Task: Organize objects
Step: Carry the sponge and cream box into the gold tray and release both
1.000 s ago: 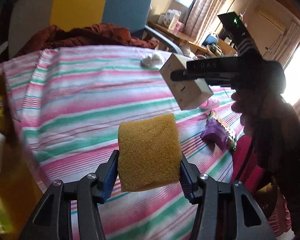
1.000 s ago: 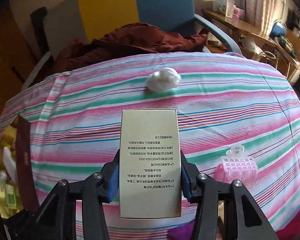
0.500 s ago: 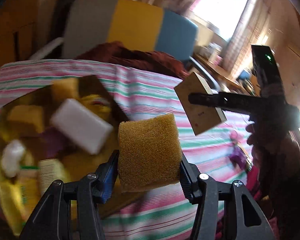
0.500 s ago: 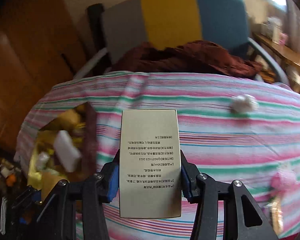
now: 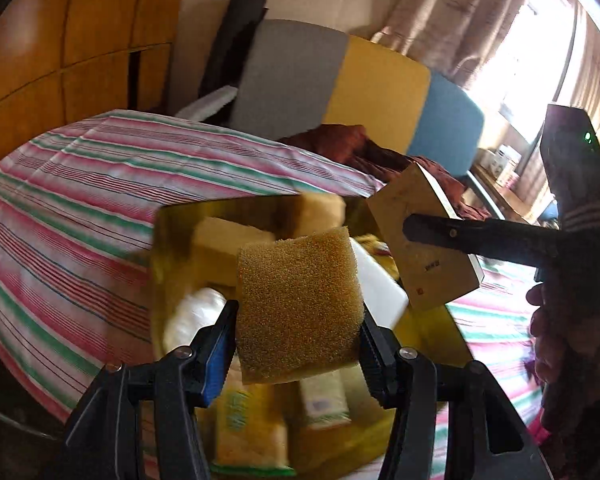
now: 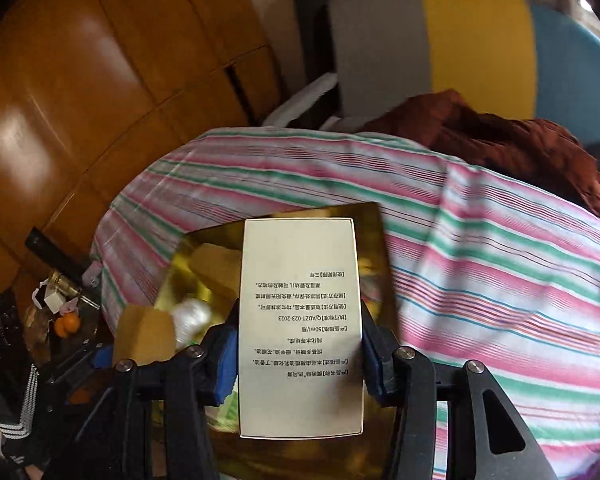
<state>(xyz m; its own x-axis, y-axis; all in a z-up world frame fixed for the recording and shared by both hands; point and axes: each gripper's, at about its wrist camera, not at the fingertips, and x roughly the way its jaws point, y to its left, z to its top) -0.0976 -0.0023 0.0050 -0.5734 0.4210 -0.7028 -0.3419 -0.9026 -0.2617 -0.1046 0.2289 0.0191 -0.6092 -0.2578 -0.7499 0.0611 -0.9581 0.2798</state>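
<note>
Both grippers had swung over the gold box (image 5: 172, 240). The left gripper (image 5: 296, 330) squeezed a sponge (image 5: 296, 304), the right gripper (image 6: 298, 344) a carton (image 6: 300, 320), ready to drop in.

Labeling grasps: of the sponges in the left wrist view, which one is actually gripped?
The front orange-yellow sponge, clamped between the left gripper fingers above the gold box. The other yellow sponges lie loose inside that box.

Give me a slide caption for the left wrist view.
Left gripper holds a sponge above the gold box.
</note>
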